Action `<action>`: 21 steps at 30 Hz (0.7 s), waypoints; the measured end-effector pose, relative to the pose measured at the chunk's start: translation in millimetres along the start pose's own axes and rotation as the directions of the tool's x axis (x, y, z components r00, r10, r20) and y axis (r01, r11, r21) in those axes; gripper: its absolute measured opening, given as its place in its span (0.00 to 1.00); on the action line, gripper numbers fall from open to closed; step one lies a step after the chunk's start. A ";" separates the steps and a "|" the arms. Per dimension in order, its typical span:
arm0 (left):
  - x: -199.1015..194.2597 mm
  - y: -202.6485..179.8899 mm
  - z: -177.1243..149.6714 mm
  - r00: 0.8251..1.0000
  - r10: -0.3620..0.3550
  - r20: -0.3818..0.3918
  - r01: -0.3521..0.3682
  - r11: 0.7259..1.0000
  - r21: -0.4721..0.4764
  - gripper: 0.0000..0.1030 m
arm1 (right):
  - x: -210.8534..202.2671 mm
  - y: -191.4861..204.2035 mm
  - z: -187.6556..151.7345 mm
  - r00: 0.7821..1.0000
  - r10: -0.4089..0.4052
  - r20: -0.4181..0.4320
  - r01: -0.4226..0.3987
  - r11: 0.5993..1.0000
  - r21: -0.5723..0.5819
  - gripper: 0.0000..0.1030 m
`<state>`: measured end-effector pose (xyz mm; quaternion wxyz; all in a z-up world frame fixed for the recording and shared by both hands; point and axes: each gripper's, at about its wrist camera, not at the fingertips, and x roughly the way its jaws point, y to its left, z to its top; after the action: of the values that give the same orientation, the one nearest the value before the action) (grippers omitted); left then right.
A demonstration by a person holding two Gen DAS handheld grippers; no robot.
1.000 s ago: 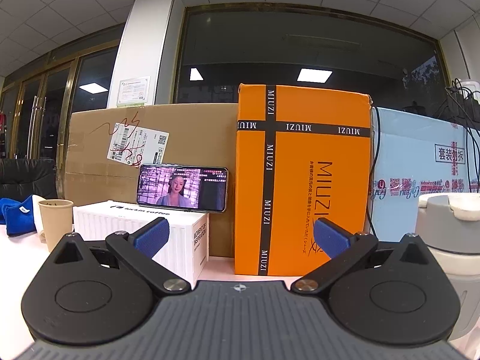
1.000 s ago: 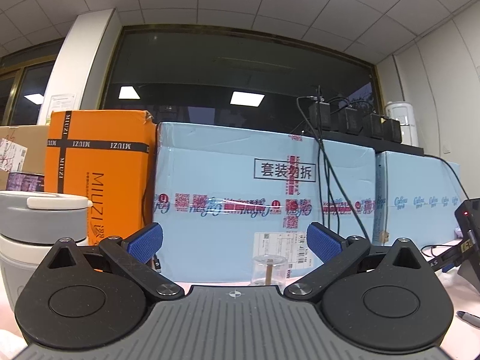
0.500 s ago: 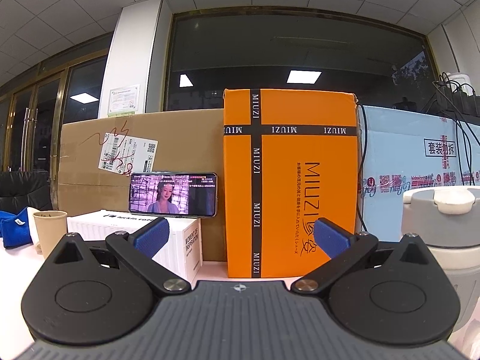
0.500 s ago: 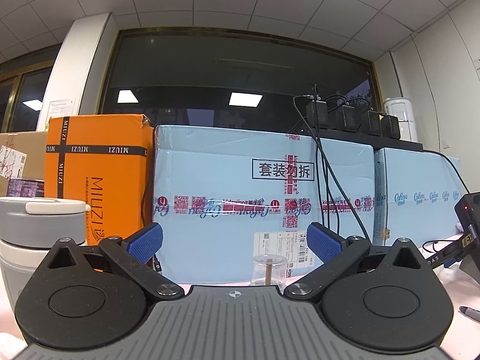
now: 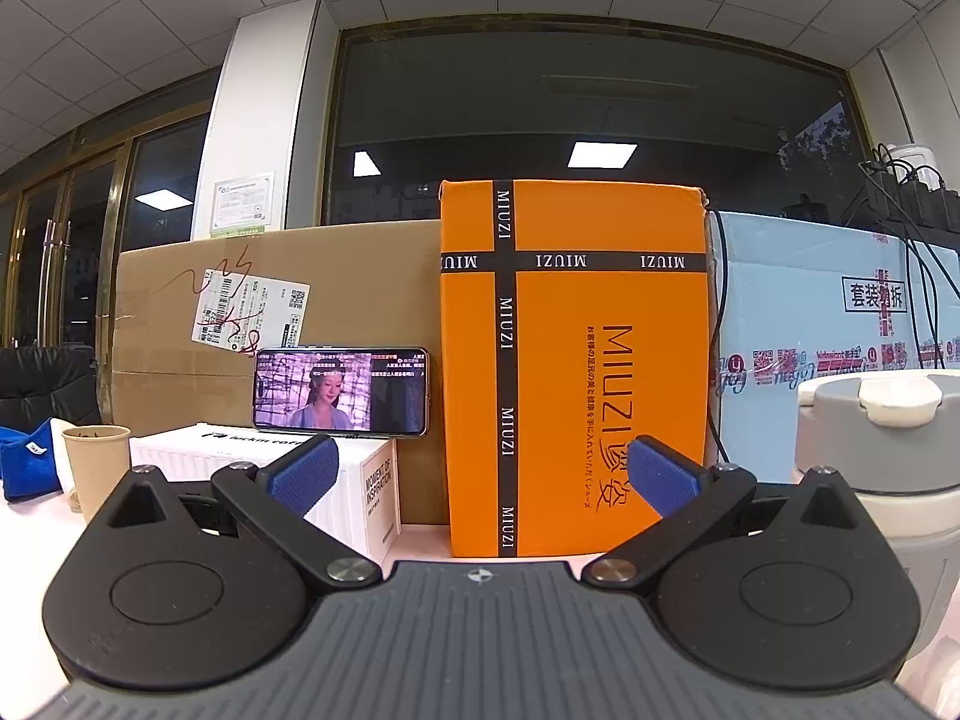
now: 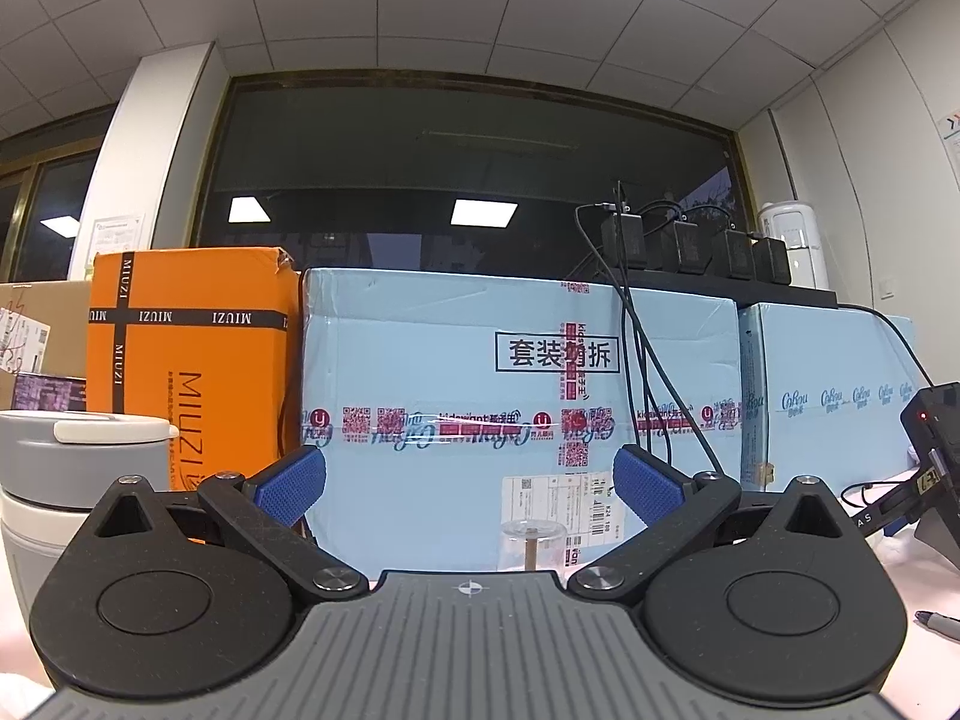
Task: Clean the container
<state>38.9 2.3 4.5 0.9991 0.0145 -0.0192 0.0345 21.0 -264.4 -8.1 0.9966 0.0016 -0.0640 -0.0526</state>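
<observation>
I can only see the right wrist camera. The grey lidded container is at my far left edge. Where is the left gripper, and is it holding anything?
Observer: The left gripper is open and empty, facing the orange box. The container stands off its right side, apart from it.
Operator: Anything to wipe with over there?
Observer: A blue cloth lies at the far left, beyond a paper cup.
Operator: What's the purple strip left of the orange box?
Observer: A phone showing video, propped on a white box against a brown carton.
</observation>
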 end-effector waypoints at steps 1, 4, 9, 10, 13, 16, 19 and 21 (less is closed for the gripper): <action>0.0 0.0 0.0 1.000 -0.002 0.000 0.002 1.000 0.000 1.00 | 0.0 -0.3 -0.1 1.000 -0.001 0.001 0.001 1.000 0.001 1.00; -0.1 0.0 0.1 1.000 -0.002 0.002 0.002 1.000 0.001 1.00 | 0.1 -1.2 -0.2 1.000 -0.002 0.004 0.002 1.000 0.005 1.00; -0.5 0.5 0.3 1.000 -0.004 0.003 0.004 1.000 0.001 1.00 | -4.0 -2.0 1.2 1.000 -0.008 0.007 0.008 1.000 0.016 1.00; -0.5 0.4 0.4 1.000 -0.004 0.003 0.004 1.000 0.001 1.00 | -4.0 -2.5 1.2 1.000 -0.009 0.008 0.009 1.000 0.018 1.00; -0.5 0.6 0.6 1.000 -0.004 0.004 0.004 1.000 0.001 1.00 | -4.0 -3.4 1.3 1.000 -0.010 0.008 0.010 1.000 0.022 1.00; -0.7 0.2 0.7 1.000 -0.006 0.005 0.006 1.000 0.001 1.00 | -4.0 -4.2 1.3 1.000 -0.012 0.009 0.012 1.000 0.024 1.00; -1.0 -0.5 0.9 1.000 -0.009 0.006 0.009 1.000 0.005 1.00 | -4.2 -4.1 1.3 1.000 -0.015 0.011 0.015 1.000 0.020 1.00; -1.2 -1.0 1.0 1.000 -0.012 0.008 0.012 1.000 0.008 1.00 | -4.3 -4.0 1.3 1.000 -0.016 0.013 0.016 1.000 0.018 1.00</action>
<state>37.7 1.1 5.4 0.9991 0.0188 -0.0232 0.0286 16.1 -268.0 -7.4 0.9956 0.0108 -0.0710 -0.0601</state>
